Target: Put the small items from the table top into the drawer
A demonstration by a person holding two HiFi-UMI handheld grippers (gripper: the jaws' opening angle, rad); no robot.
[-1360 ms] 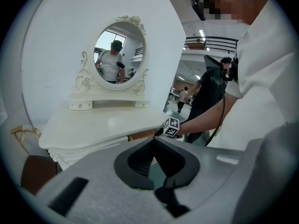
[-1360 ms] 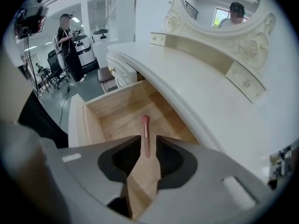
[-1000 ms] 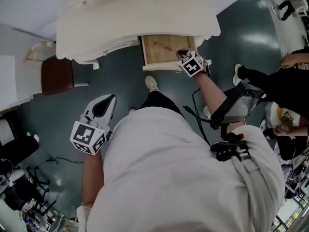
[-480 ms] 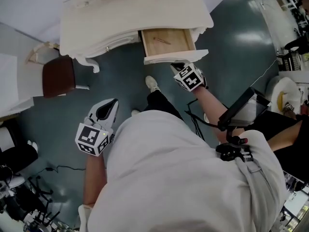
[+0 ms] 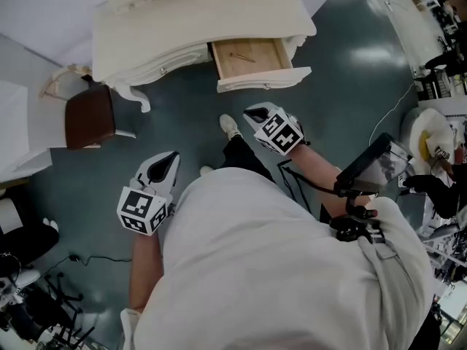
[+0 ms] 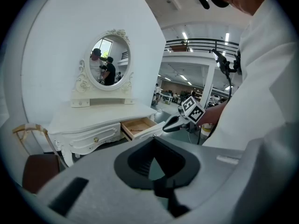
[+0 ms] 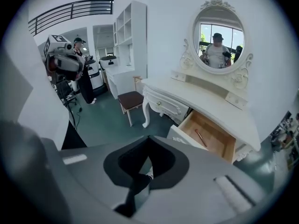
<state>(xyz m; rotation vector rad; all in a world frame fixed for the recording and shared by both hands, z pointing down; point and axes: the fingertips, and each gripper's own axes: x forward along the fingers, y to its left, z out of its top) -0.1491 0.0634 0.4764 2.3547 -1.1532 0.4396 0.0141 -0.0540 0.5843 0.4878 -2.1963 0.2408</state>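
The white dressing table [image 5: 197, 20] has one drawer [image 5: 255, 58] pulled open. A thin brown stick-like item [image 5: 243, 57] lies inside it, also visible in the right gripper view [image 7: 201, 138]. My right gripper [image 5: 252, 112] hangs over the floor in front of the drawer, clear of it, shut and holding nothing. My left gripper [image 5: 171, 157] is lower left by my body, also shut and holding nothing. The table top looks bare white in every view. In the left gripper view the right gripper [image 6: 170, 124] points at the open drawer [image 6: 138, 126].
A brown-topped stool [image 5: 89, 117] stands left of the table, with a pale wooden frame [image 5: 62, 77] behind it. An oval mirror [image 7: 219, 31] rises from the table's back. White shelves [image 7: 131, 36] line the wall. Cables and gear [image 5: 29, 305] crowd the floor at lower left.
My right gripper has drawn back from the drawer's front edge toward my body, over the floor. The drawer stays open with the stick inside. The left gripper has barely moved.
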